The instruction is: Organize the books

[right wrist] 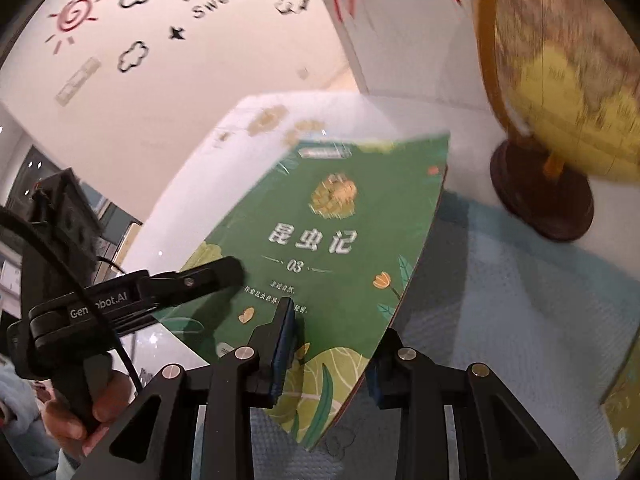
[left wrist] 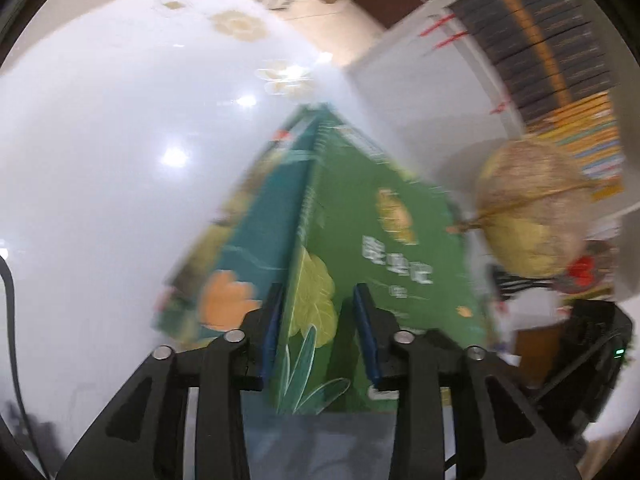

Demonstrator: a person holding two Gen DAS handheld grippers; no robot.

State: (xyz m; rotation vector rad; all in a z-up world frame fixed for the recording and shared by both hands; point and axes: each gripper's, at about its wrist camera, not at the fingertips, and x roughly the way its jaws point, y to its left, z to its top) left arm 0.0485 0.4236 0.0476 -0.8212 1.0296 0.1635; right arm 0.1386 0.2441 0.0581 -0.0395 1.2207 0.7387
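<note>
Resting tilted above the pale mat (right wrist: 520,300), the green book (right wrist: 344,240) is pinched by the right gripper (right wrist: 328,344). The left gripper (left wrist: 316,332) stands apart around its edge. The shelf (left wrist: 560,40) at one o'clock waits; shelving looks undone.

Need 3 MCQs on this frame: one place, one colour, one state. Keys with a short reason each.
1. In the right wrist view, the globe stands where relative to the book?
A) right of it B) left of it C) on top of it
2. The book's cover is mostly:
A) red B) green C) black
3. The right gripper has its jaws:
A) wide open, nothing between B) closed on the globe C) closed on the book

1 A: its base sits past the book's right edge.
2 B: green fills the cover.
3 C: one pad above the cover, one below.
</note>
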